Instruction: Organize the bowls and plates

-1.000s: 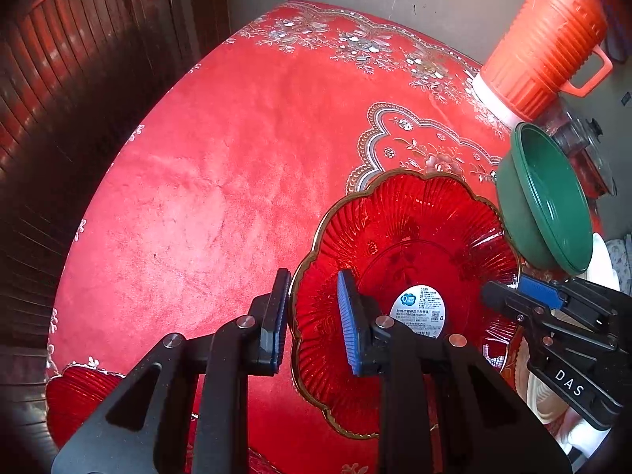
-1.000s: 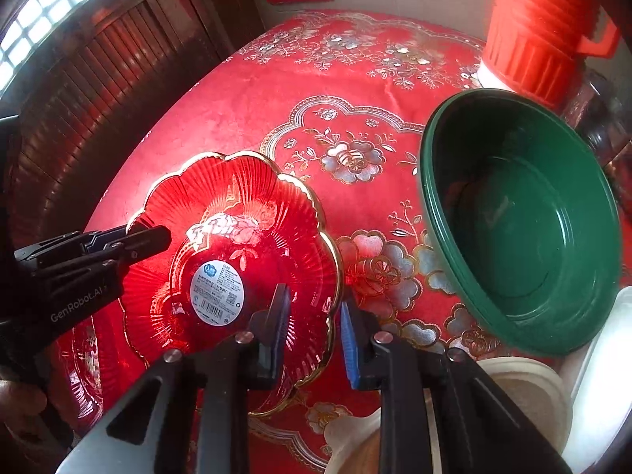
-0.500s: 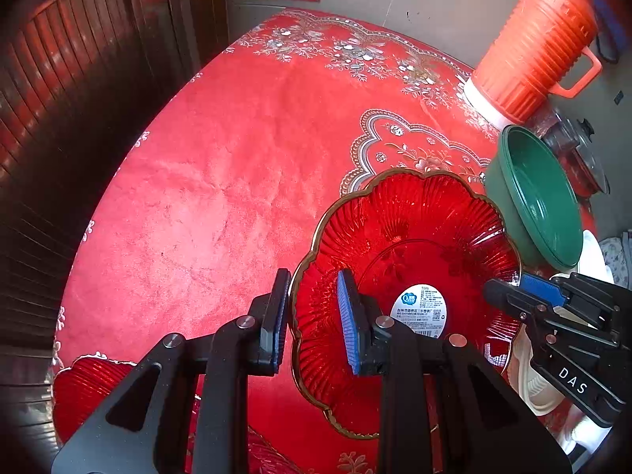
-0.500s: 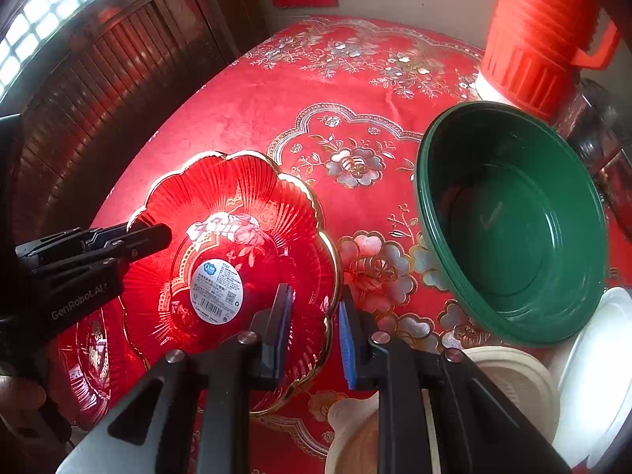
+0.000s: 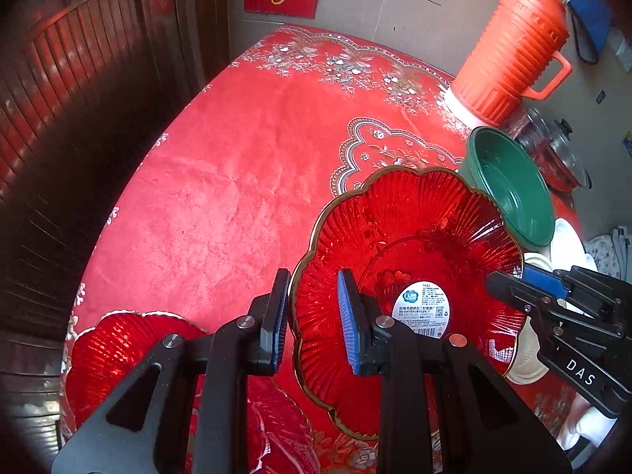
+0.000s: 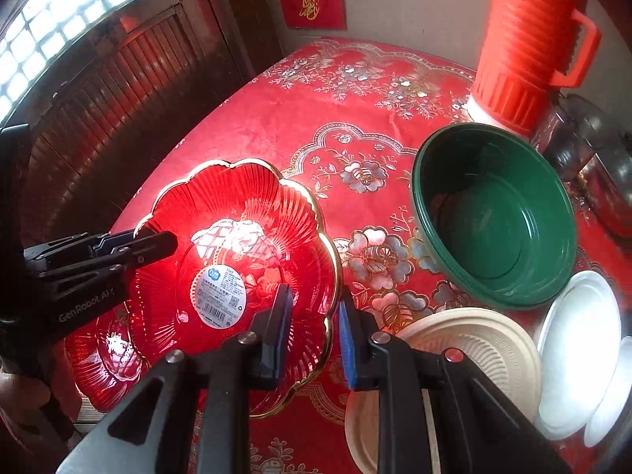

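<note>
A: We have the left gripper [image 5: 312, 316] clamped on the near-left rim of the red glass plate [image 5: 414, 245], one pad under the scalloped edge and one inside it.

B: And we have the right gripper [image 6: 314, 324] pinching the opposite rim of the same plate, its jaws nearly together with only the gold-trimmed edge between them. In the left view its black fingers [image 5: 513, 288] show at the plate's far right edge.

A: So we hold the plate between the two tools, above the red tablecloth [image 5: 237, 181]. Whether it is fully clear of the cloth we cannot tell. The round white label [image 5: 420, 308] sits near its middle.

B: Below and to the left of it we see a second red plate [image 6: 106, 347] lying near the table's edge, partly hidden by the left tool.

A: We see it too, at the lower left [image 5: 114, 347].

B: To the right of the held plate stands the green bowl [image 6: 493, 213], apart from it, tilted so that its mouth faces us. Just in front of the bowl lies a beige ribbed lid or dish [image 6: 474, 347], and beside that some white plates [image 6: 580, 339] overlap.

A: Behind the bowl stands the orange thermos [image 5: 509, 47], upright, with a glass-lidded pot [image 5: 553, 150] next to it.
</note>
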